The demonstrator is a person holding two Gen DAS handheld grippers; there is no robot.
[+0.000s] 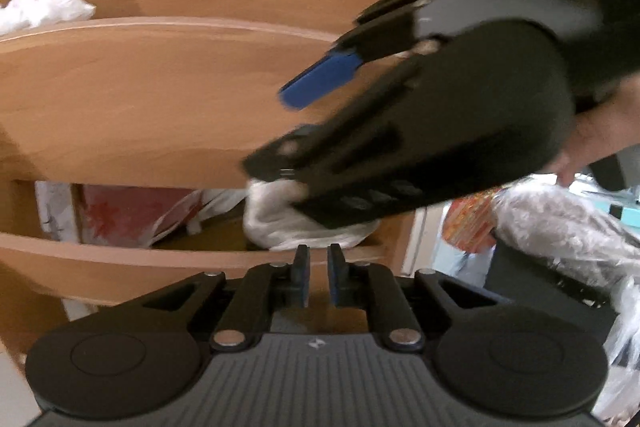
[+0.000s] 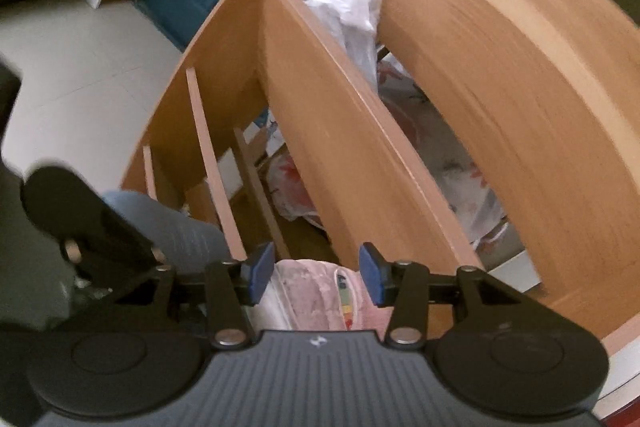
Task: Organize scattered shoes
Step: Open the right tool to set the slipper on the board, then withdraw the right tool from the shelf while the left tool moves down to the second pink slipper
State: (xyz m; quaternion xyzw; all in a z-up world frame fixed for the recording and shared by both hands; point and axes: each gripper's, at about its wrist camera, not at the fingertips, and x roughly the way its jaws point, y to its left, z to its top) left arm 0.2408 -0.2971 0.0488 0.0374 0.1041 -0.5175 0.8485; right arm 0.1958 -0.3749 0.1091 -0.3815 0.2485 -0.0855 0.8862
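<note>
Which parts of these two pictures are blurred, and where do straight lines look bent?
Left wrist view: the right gripper is smeared by motion, the left gripper is sharp, and the shelf edges bow. Right wrist view: the shelf boards curve strongly, the wood at right is streaked, and the pink shoe looks soft.

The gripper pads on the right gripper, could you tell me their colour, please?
Blue pads, clearest in the right wrist view.
</note>
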